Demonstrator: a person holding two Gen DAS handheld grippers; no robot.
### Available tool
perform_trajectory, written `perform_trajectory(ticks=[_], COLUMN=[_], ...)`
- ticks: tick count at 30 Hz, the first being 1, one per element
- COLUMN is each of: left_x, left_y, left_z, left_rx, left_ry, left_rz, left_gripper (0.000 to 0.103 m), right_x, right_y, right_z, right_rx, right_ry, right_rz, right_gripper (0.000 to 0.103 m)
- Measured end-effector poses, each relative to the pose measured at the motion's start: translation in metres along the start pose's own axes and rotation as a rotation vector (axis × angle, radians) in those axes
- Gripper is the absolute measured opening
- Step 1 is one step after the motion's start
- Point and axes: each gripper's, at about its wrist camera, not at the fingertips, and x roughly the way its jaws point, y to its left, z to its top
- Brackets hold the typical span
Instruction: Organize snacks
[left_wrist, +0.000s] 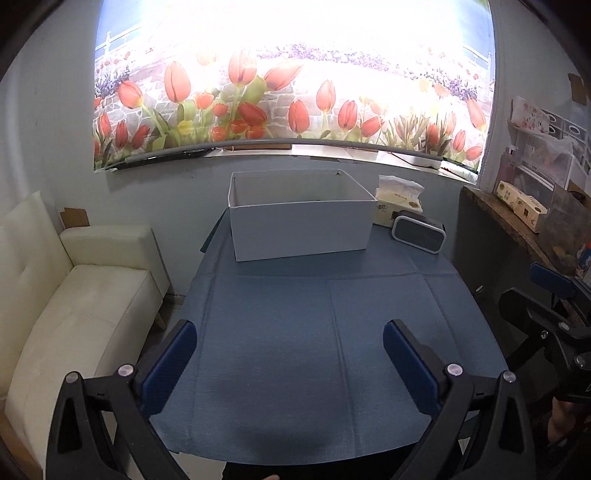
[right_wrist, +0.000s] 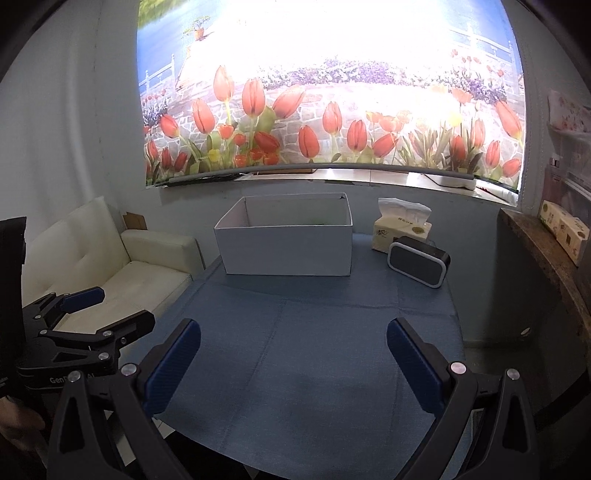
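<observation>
Left tool (left_wrist: 290, 345) and right tool (right_wrist: 293, 345) both spread wide, empty.

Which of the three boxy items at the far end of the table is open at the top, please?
The large white box, left of the others. Its top has no lid, showing its inner walls. The tissue pack has tissue poking out, and the black speaker is closed.

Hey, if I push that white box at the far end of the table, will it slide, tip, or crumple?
The white box looks thin-walled and open-topped, so it is probably light and would likely slide on the blue tablecloth, perhaps bunching the cloth. It is wide and low, so tipping seems unlikely. Its unsupported walls may flex if squeezed near the rim.
</observation>
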Motion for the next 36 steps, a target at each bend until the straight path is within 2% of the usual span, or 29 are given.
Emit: perform_trajectory(ticks=[10, 36], left_x=[0.000, 0.006], left_y=[-0.005, -0.003], left_z=[0.007, 0.012], left_rx=[0.018, 0.021], left_ry=[0.008, 0.031], left_rz=[-0.038, -0.054], left_gripper=[0.103, 0.103], right_x=[-0.005, -0.003], right_y=[0.000, -0.008], right_z=[-0.001, 0.001], right_rx=[0.018, 0.038], right_ry=[-0.001, 0.020], right_rz=[0.010, 0.003], right_gripper=[0.103, 0.103])
